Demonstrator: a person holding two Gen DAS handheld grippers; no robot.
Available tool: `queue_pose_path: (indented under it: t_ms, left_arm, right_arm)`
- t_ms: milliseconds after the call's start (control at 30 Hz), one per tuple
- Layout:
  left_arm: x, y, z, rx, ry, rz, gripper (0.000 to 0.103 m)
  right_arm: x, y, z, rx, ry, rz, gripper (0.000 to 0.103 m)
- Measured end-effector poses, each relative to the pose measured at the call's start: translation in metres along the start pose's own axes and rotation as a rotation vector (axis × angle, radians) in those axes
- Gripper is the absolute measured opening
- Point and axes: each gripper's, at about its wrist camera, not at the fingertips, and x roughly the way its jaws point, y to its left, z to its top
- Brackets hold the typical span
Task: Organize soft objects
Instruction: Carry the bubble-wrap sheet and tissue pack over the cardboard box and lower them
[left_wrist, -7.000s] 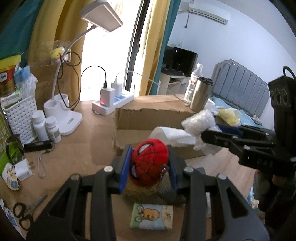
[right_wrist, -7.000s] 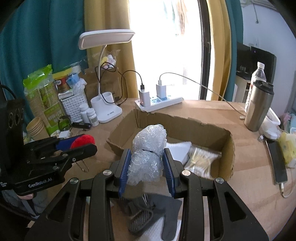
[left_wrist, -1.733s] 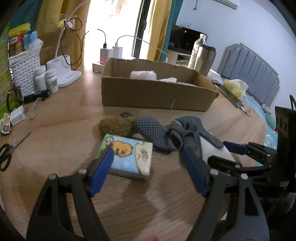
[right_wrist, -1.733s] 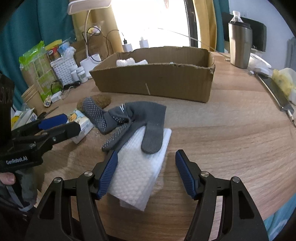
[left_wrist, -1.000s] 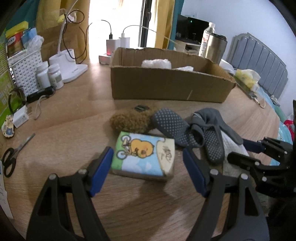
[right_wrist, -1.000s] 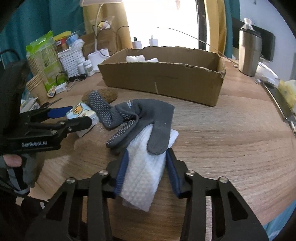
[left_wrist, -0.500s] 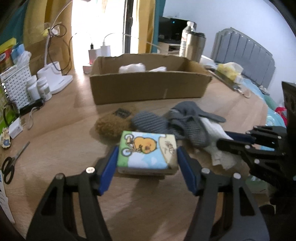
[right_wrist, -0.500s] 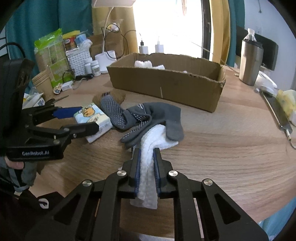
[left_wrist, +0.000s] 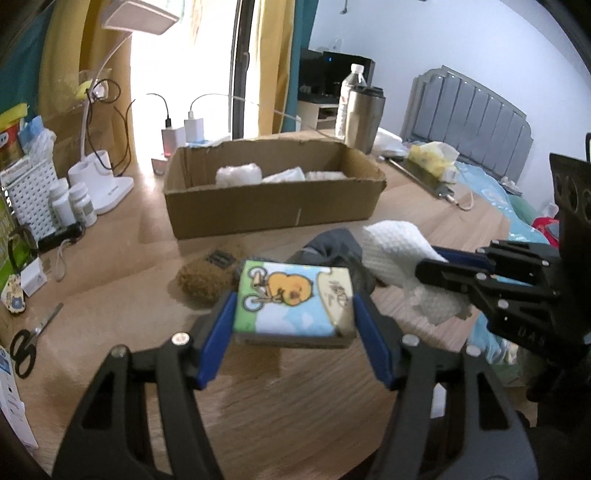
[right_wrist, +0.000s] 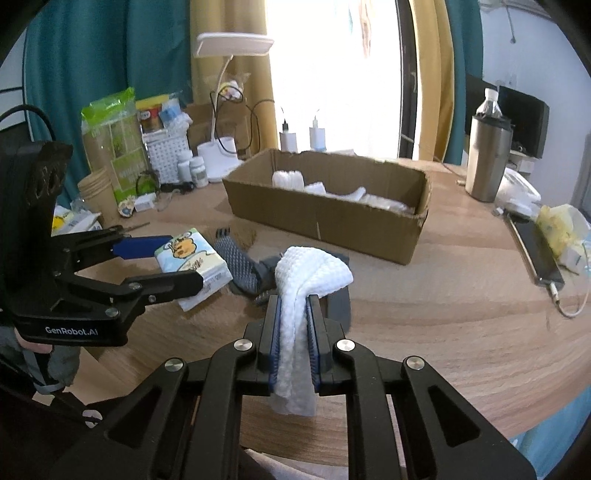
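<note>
White waffle-weave cloth (right_wrist: 295, 295) hung folded between the jaws of the right gripper (right_wrist: 293, 325), which pinched it tight, its upper fold bulging forward over the fingertips and its tail drooping below them, lifted clear of the bench (right_wrist: 443, 314). Beside it, the left gripper (left_wrist: 293, 325) clamped a soft printed block (left_wrist: 291, 299) by its two sides, the cartoon bear on a bicycle facing up, the block held off the wood. Under and just behind both held things lay a pair of grey dotted gloves (right_wrist: 240, 269) in a heap on the bench, and touching their left end sat a brown fuzzy plush (left_wrist: 205, 277) with a small dark clip on top. Beyond these, toward the middle of the bench, stood an open cardboard box (left_wrist: 273, 210) with several white, soft-looking bundles inside it. Along the left edge of the bench stood a white desk lamp (right_wrist: 221, 147), a white lattice basket (left_wrist: 26, 192), pill bottles (left_wrist: 79, 203) and black-handled scissors (left_wrist: 26, 347). Toward the far right corner stood a steel tumbler (right_wrist: 487, 162) with a water bottle behind it, and a phone (right_wrist: 535, 251) on a cable lay near the right edge.
</note>
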Motion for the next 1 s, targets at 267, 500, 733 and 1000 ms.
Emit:
queue_pose_path:
  t_ms: [267, 500, 733, 1000]
  left_arm:
    - [-0.011, -0.003, 0.015, 0.008, -0.044, -0.011, 0.065]
    - [-0.016, -0.003, 0.027, 0.009, -0.064, -0.009, 0.065]
    - [-0.015, 0.004, 0.037, -0.002, -0.07, 0.002, 0.065]
    - [-0.011, 0.015, 0.049, -0.021, -0.077, 0.012, 0.066]
  right_arm:
    - [-0.011, -0.006, 0.011, 0.009, -0.039, -0.004, 0.014]
    - [-0.016, -0.013, 0.023, 0.011, -0.064, -0.003, 0.014]
    - [-0.013, -0.019, 0.032, 0.013, -0.07, -0.004, 0.015]
    - [-0.009, -0.024, 0.048, 0.008, -0.078, -0.004, 0.015]
